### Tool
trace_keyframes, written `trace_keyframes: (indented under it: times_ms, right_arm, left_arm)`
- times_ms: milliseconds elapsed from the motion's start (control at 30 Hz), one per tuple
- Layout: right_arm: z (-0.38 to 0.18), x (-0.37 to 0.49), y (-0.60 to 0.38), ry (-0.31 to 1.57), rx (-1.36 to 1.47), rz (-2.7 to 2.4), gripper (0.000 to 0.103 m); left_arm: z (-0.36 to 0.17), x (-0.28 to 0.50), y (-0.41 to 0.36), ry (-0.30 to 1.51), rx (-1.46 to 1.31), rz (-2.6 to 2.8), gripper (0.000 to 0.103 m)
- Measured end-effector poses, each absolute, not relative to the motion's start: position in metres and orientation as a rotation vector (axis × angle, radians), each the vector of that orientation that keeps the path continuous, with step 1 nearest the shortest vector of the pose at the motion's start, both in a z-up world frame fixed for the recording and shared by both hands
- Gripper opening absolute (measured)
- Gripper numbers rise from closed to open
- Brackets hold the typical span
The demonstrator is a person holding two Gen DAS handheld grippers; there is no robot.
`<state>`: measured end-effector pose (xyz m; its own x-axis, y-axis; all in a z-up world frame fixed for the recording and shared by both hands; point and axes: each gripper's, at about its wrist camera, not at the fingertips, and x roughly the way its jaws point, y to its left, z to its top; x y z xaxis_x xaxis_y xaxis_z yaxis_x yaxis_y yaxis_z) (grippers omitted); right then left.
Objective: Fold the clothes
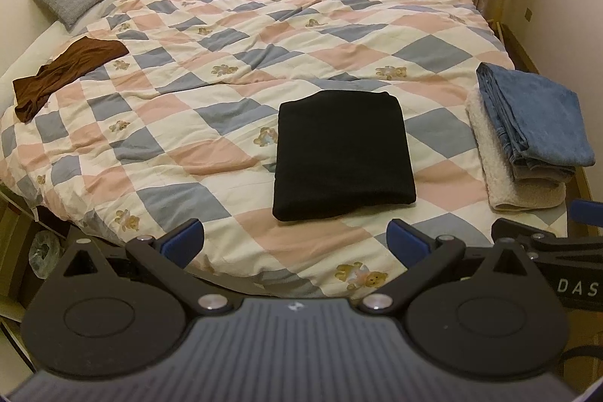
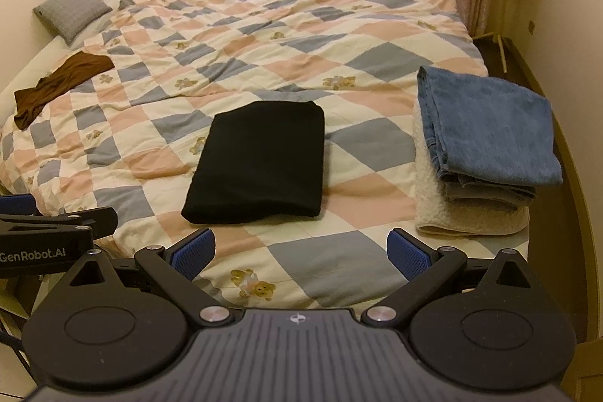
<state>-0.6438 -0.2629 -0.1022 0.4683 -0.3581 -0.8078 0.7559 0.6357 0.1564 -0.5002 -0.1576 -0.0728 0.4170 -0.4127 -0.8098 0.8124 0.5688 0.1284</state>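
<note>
Hovering | left claw (image 1: 294, 245) spread | right claw (image 2: 299, 253) spread | black garment (image 1: 343, 153) folded

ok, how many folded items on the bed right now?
3, maybe more hidden in the stack. Black one sits mid-bed; jeans lie atop a cream fleece at the right edge. The brown garment far left is unfolded.
</note>
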Motion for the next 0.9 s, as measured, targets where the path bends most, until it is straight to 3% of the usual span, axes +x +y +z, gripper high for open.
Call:
trace_keyframes:
  times_ms: [467,900]
  right_arm:
    - [-0.141,-0.616,-0.316,0.903,0.609,-0.787,0.1]
    - [-0.229,-0.548,-0.407,0.965,0.687,-0.773,0.1]
  left_arm:
    - [-0.111,-0.453,-0.221,0.881,0.622,-0.865,0.102]
    - [-0.214,-0.355,-0.308,1.117,0.64,-0.973,0.102]
